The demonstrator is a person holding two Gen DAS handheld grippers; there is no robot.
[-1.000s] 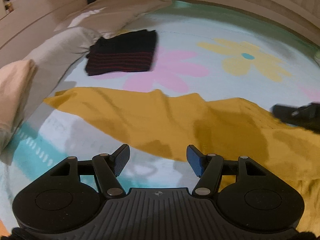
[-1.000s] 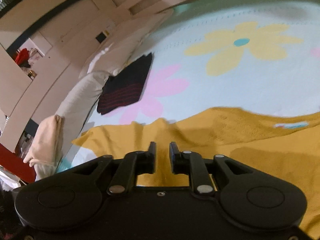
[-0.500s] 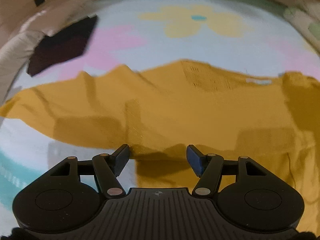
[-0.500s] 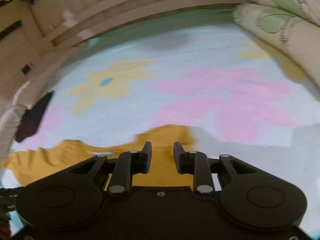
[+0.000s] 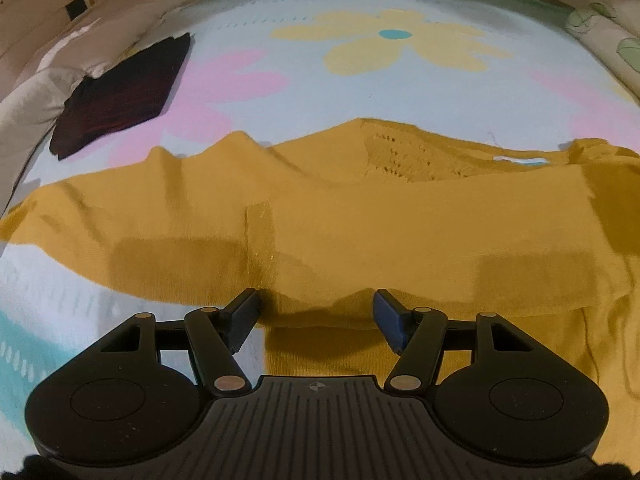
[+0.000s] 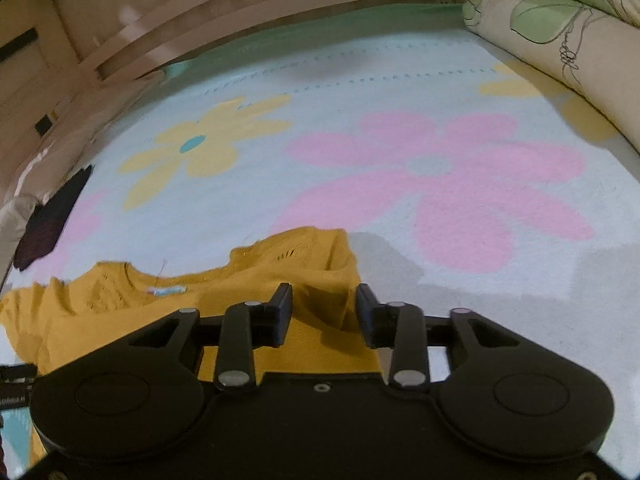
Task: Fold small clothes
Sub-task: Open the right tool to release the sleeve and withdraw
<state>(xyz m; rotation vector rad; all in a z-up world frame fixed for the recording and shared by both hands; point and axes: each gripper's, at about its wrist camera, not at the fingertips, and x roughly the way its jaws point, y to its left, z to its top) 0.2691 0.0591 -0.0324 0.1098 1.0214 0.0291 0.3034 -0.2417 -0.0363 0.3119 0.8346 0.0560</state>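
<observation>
The left gripper (image 5: 316, 316) is released, its jaws wide apart over the near edge of the yellow shirt (image 5: 400, 220). A low ridge of cloth lies between them, and no pad presses on it. The right gripper (image 6: 322, 312) is also unclenched. Its jaws have just been moving and stand wider apart than half a second ago, straddling a raised fold at the shirt's right end without pinching it. The shirt is spread sideways across the flowered sheet (image 5: 360, 92), wrinkled, with one layer already lying over another along the near side. A second ago the left view looked across the shirt from its left side. It now sits squarely over the near edge and matches the picture of half a second ago. The right view has swung from the shirt's middle out to its far right corner. I take this to mean both grippers are placed to grasp and the next fold has not begun. Only the left view shows the shirt's whole width, its openwork panel and the full dark folded garment (image 5: 120, 92), which lies well apart at upper left. Only the right view shows the neck label (image 6: 166, 290) clearly, the bare sheet beyond the shirt's end, and the leaf-print pillow (image 6: 560, 20).
</observation>
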